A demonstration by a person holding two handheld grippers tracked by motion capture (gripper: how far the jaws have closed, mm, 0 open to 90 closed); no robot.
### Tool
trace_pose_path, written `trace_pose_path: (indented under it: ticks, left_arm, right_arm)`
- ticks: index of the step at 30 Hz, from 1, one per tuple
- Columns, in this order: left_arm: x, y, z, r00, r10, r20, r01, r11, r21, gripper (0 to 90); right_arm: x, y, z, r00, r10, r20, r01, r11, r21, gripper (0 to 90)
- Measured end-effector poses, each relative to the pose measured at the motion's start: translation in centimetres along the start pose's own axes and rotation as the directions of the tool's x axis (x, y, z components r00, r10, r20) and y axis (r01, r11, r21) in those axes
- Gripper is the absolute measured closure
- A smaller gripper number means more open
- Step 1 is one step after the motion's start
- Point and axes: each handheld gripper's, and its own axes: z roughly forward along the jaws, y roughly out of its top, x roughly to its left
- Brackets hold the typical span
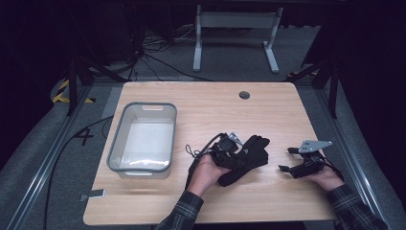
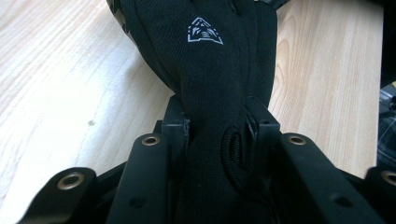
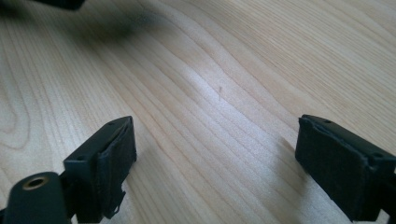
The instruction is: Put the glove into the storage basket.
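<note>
A black glove [image 1: 256,149] with a small white emblem lies near the middle of the wooden table [image 1: 201,108]. My left gripper [image 1: 239,157] is shut on it, held by the person's left hand. In the left gripper view the glove [image 2: 205,70] runs up between the two jaws, and the left gripper [image 2: 217,119] pinches its cuff end from both sides. To the right, my right gripper [image 1: 286,159] rests low over the table with its jaws wide apart. The right gripper [image 3: 219,154] has only bare wood between its pads.
A clear grey-rimmed plastic bin [image 1: 143,106] stands on the table's left part. A round cable hole [image 1: 244,95] sits near the far edge. A small grey clip [image 1: 93,194] hangs at the front left corner. A white table frame [image 1: 234,28] stands on the floor beyond.
</note>
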Motion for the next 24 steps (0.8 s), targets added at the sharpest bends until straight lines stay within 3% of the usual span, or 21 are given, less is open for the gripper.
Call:
trace_pose_path:
  ticks: [14, 24]
  left_arm:
    - [0.7, -0.2, -4.2, 0.9967, -0.049, -0.065, 0.046, 0.9981, -0.041, 67.8]
    - [1.7, -1.0, -8.3, 0.9863, -0.103, -0.129, 0.093, 0.9921, -0.084, 67.8]
  right_arm:
    - [0.0, 0.0, 0.0, 1.0000, 0.002, -0.001, -0.002, 1.000, 0.001, 12.8]
    - [0.1, 0.0, 0.1, 1.0000, -0.002, 0.001, 0.002, 1.000, 0.014, 7.0]
